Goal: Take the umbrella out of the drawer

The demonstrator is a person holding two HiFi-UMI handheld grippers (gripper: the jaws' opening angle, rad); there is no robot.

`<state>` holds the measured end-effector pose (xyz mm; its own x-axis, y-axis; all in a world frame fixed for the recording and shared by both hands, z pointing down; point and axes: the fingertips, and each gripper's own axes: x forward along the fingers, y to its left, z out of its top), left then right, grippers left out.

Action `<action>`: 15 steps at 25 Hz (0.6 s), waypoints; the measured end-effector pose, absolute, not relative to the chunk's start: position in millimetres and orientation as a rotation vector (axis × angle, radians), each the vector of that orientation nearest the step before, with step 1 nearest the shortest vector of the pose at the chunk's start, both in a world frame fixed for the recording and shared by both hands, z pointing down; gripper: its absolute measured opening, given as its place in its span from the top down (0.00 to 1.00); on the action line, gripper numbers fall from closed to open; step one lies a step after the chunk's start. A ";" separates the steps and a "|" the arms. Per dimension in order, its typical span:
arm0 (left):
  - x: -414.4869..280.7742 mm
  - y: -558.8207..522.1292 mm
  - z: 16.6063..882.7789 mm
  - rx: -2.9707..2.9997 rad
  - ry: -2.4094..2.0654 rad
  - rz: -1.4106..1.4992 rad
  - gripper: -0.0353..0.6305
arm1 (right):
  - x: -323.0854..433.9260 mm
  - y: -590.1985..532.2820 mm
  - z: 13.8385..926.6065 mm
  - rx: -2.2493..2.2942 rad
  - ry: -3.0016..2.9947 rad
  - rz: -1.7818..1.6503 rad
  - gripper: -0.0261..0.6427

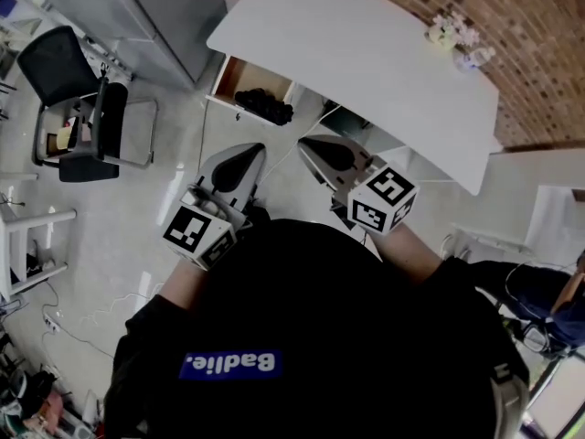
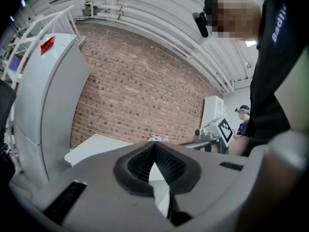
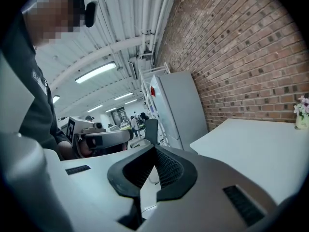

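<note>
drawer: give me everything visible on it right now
The drawer shows only in the head view. It stands open, pulled out from under the left end of the white table. Its inner walls look like light wood and its outer panels are white. A black crumpled bundle, likely the umbrella, lies inside toward its right side in the picture. The left gripper and right gripper are both short of it and not touching.

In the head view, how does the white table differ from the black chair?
The table is white with a broad flat top; the chair is black on a thin metal frame. The table stands by the brick wall, the chair at the far left. The table has an open drawer with a dark bundle inside; the chair has none. Both stand on the pale floor.
</note>
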<state>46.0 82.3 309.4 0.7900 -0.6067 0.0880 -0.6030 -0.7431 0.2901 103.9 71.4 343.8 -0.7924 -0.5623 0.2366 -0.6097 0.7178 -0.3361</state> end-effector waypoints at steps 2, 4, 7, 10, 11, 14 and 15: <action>36.3 60.2 307.7 2.685 -0.903 -0.025 0.95 | 93.7 51.5 344.4 0.982 -2.789 0.621 0.92; 26.2 42.1 308.3 2.689 -0.873 -0.026 0.95 | 84.0 33.3 345.4 1.009 -2.775 0.632 0.92; 8.2 15.7 312.4 2.677 -0.831 -0.024 0.95 | 67.3 8.7 346.2 1.048 -2.755 0.654 0.92; -10.2 -6.4 312.1 2.671 -0.801 -0.047 0.95 | 48.4 -10.4 347.6 1.068 -2.732 0.657 0.92; -15.9 -12.6 311.9 2.670 -0.796 -0.055 0.95 | 42.4 -16.3 348.6 1.076 -2.723 0.654 0.92; -31.4 -26.4 316.1 2.665 -0.773 -0.059 0.95 | 26.1 -31.1 352.2 1.101 -2.696 0.622 0.92; -36.3 -30.4 318.0 2.667 -0.769 -0.056 0.95 | 21.3 -35.4 353.5 1.108 -2.687 0.605 0.92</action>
<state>-36.3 -30.4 318.0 0.8510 -0.5216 0.0614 -0.5071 -0.7856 0.3545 21.3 -35.4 353.5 -0.7086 -0.6356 0.3064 -0.7056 0.6411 -0.3018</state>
